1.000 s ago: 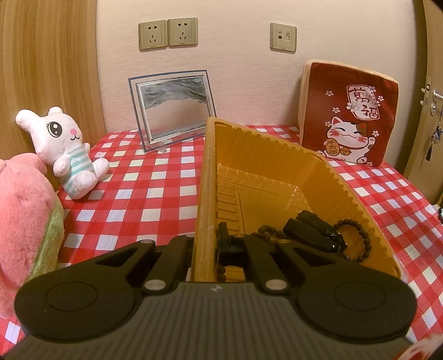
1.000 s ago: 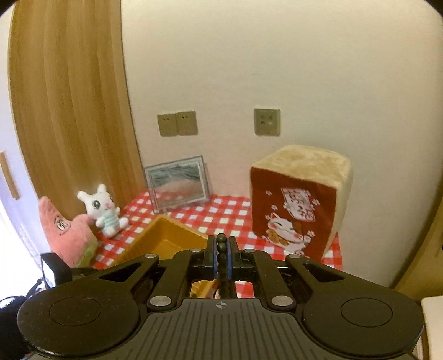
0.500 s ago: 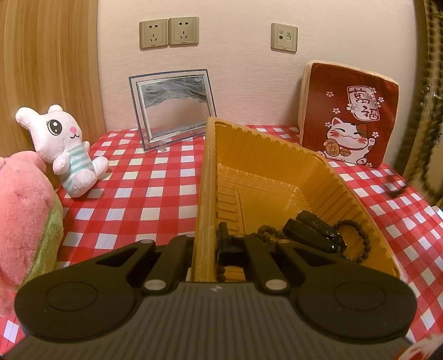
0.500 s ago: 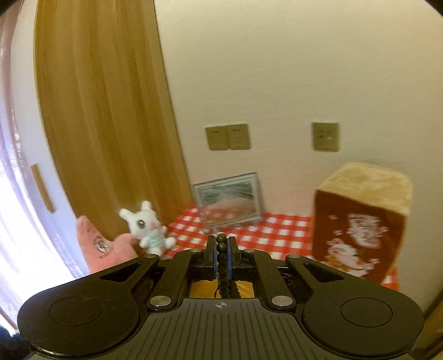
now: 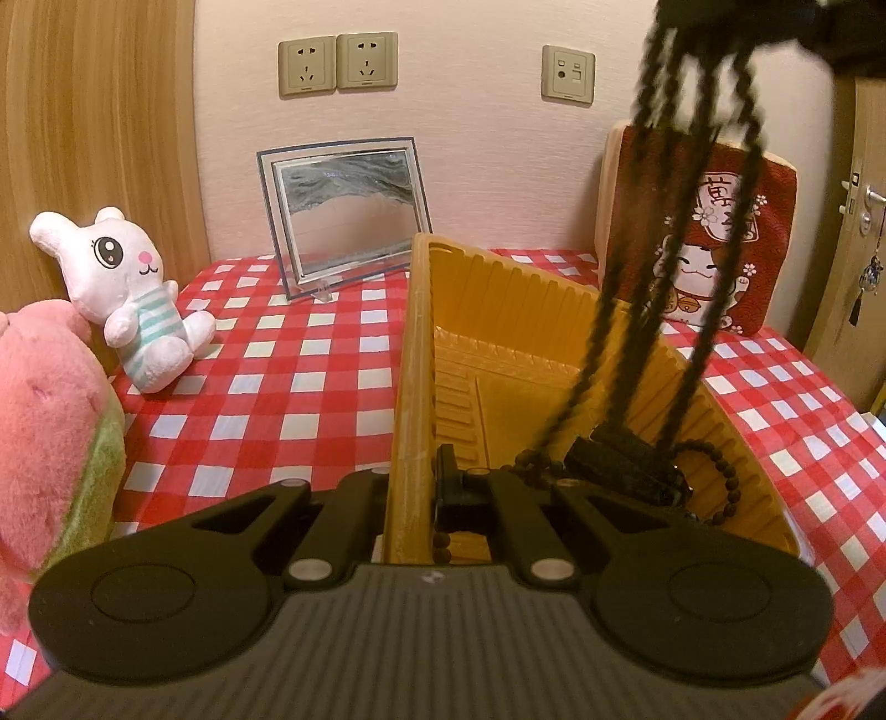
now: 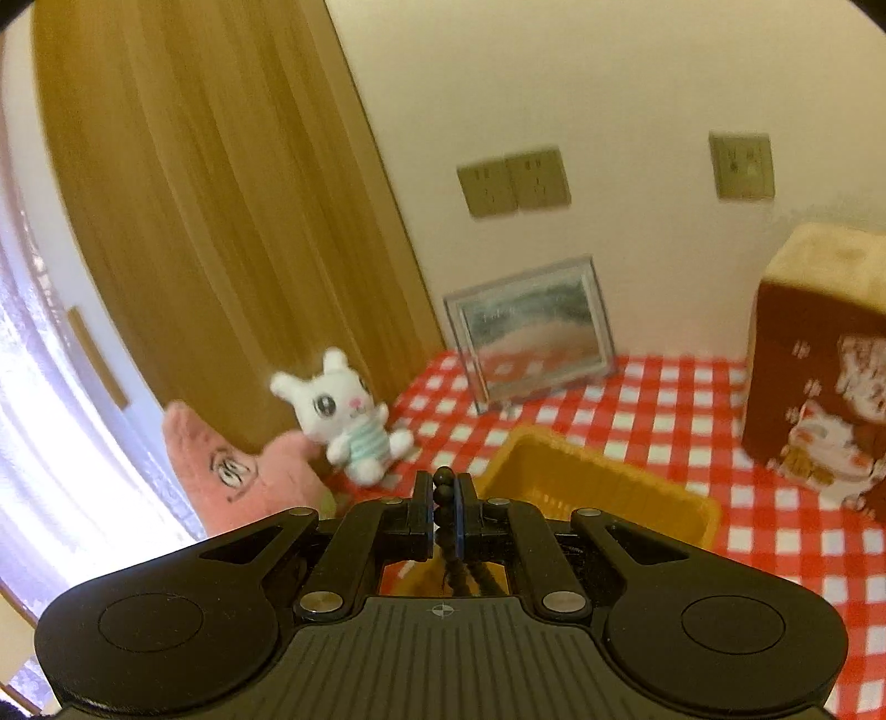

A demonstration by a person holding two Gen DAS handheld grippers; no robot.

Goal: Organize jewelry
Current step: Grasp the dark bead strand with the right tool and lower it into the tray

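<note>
My left gripper [image 5: 412,493] is shut on the left wall of the yellow tray [image 5: 531,310], one finger outside and one inside. At the tray's near end lie a brown bead bracelet [image 5: 717,471] and a black clip-like piece [image 5: 626,462]. My right gripper [image 6: 443,498] is shut on a string of dark beads [image 6: 443,490]. In the left wrist view its dark body [image 5: 819,27] shows at the top right. From it the bead strands [image 5: 681,232] hang blurred, down over the tray. The right wrist view shows the tray [image 6: 598,487] just ahead and below.
A red-and-white checked cloth [image 5: 277,376] covers the table. A white bunny plush [image 5: 127,288] and a pink plush [image 5: 44,432] sit to the left. A framed picture [image 5: 343,216] leans on the wall, and a lucky-cat cushion [image 5: 720,243] stands at the back right. A door [image 5: 869,221] is on the far right.
My right gripper has swung in from the right and lowered, so its bead strands now hang over the tray in the left wrist view. The left gripper and tray have stayed still.
</note>
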